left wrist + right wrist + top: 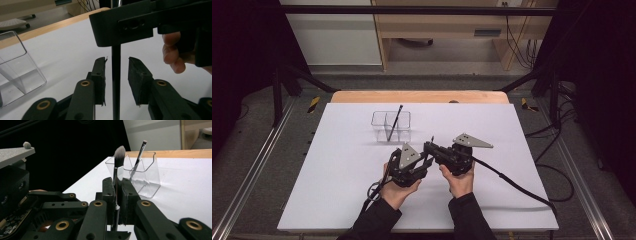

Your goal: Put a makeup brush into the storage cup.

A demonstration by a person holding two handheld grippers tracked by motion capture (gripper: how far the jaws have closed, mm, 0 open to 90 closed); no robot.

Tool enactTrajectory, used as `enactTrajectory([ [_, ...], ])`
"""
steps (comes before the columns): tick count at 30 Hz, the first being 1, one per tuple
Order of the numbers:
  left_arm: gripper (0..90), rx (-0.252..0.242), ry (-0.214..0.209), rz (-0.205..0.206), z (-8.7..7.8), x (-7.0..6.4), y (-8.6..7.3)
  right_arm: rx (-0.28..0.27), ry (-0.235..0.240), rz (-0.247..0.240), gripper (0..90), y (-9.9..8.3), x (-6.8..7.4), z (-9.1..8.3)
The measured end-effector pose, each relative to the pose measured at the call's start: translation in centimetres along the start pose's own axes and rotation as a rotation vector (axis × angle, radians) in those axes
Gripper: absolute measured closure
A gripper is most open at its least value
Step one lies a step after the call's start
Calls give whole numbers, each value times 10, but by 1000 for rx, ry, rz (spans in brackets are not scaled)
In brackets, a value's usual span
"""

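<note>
My right gripper point(117, 181) is shut on a makeup brush point(119, 155) with a silver ferrule and grey-white bristles, held upright. Its black handle point(116, 82) hangs down between the jaws of my left gripper point(117, 62), which stands open with a pad on each side and a small gap to the handle. In the high view the left gripper point(424, 162) and the right gripper point(431, 148) meet near the table's middle, with the brush tip point(432, 139) poking up between them. Beyond them is a clear divided holder point(391, 125) with a thin black brush point(395, 122) leaning in it.
The white tabletop point(512, 150) lies bare around the hands. A wooden edge point(419, 96) runs along the far side. A black cable point(517, 187) trails from the right gripper toward the front right. The holder point(146, 176) stands a short way past the grippers.
</note>
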State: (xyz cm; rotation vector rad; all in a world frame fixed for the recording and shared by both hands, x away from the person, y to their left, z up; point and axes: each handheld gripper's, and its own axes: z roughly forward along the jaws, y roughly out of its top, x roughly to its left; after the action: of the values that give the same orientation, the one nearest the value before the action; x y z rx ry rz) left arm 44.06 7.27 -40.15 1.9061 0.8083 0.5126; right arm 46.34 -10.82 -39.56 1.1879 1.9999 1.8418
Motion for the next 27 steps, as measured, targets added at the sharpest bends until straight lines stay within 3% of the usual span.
enactTrajectory([
  [11, 820, -10, 2, -18, 1, 1, 3, 3, 7, -14, 840, 0, 1, -1],
  [20, 829, -17, 2, -19, -1, 1, 4, -7, 10, -15, 830, 0, 2, -2],
  [27, 829, -18, 17, -24, -4, 7, 2, -12, -8, -43, 629, 3, 1, -6],
])
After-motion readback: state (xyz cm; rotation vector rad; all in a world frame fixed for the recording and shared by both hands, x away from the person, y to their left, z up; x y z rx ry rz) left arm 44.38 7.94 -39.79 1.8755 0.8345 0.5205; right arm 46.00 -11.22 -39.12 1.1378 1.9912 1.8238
